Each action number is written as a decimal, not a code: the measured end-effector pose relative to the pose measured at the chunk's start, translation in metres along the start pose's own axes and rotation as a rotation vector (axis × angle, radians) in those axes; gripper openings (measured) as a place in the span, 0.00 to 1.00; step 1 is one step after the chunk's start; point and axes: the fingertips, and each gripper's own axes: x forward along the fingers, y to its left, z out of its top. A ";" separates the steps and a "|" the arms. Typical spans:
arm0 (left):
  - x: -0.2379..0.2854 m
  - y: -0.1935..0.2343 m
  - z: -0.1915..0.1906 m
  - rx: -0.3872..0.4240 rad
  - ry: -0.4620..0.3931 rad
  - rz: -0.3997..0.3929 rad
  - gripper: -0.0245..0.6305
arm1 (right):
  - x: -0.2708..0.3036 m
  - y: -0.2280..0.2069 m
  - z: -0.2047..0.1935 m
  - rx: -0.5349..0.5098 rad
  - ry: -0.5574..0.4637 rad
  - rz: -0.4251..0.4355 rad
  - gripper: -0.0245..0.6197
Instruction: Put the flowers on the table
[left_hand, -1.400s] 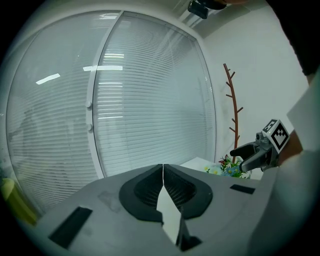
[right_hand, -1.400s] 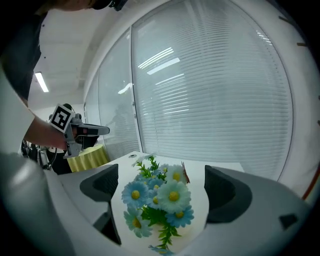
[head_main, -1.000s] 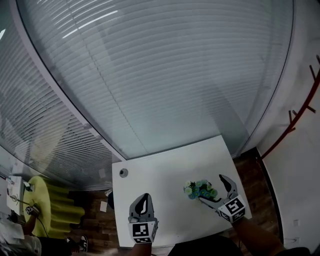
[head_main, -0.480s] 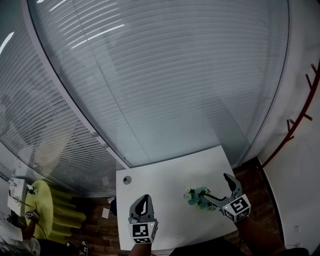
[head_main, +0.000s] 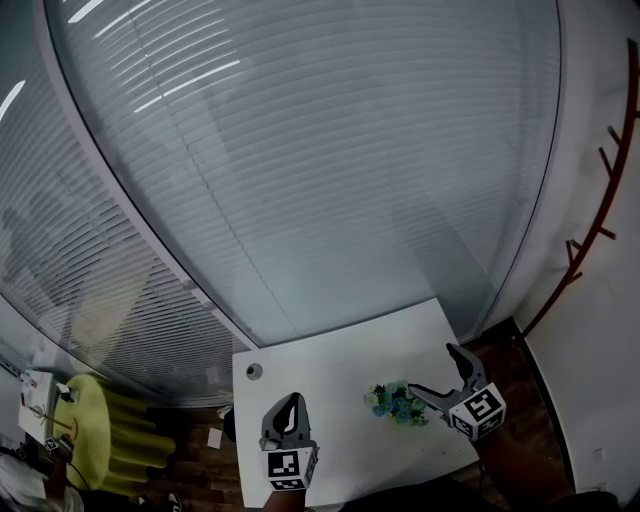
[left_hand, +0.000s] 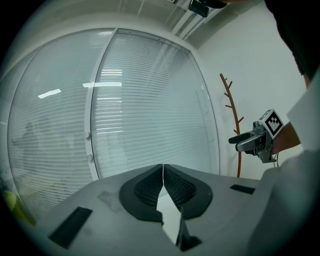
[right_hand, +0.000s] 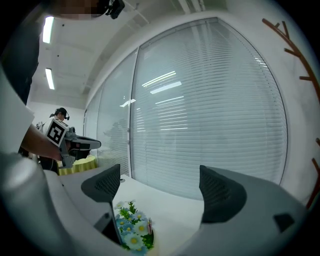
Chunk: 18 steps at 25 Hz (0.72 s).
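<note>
The flowers (head_main: 397, 402) rest on the table (head_main: 330, 372), at nine o'clock from the right gripper (head_main: 432, 370), whose jaws are released wide. The left gripper (head_main: 291, 400) is clenched, empty.

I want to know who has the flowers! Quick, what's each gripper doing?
Left gripper: closed, holding nothing.
Right gripper: open, holding nothing; the flowers sit on the table close to one jaw.
</note>
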 end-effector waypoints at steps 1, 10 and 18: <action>0.000 0.000 0.001 0.000 -0.001 0.000 0.05 | -0.001 -0.001 0.000 0.004 -0.002 0.002 0.83; -0.003 0.001 0.000 -0.003 0.002 0.011 0.05 | -0.001 0.003 0.001 0.013 -0.015 0.025 0.79; -0.010 0.006 -0.004 -0.003 0.009 0.023 0.05 | -0.006 -0.002 0.004 -0.042 -0.044 -0.056 0.26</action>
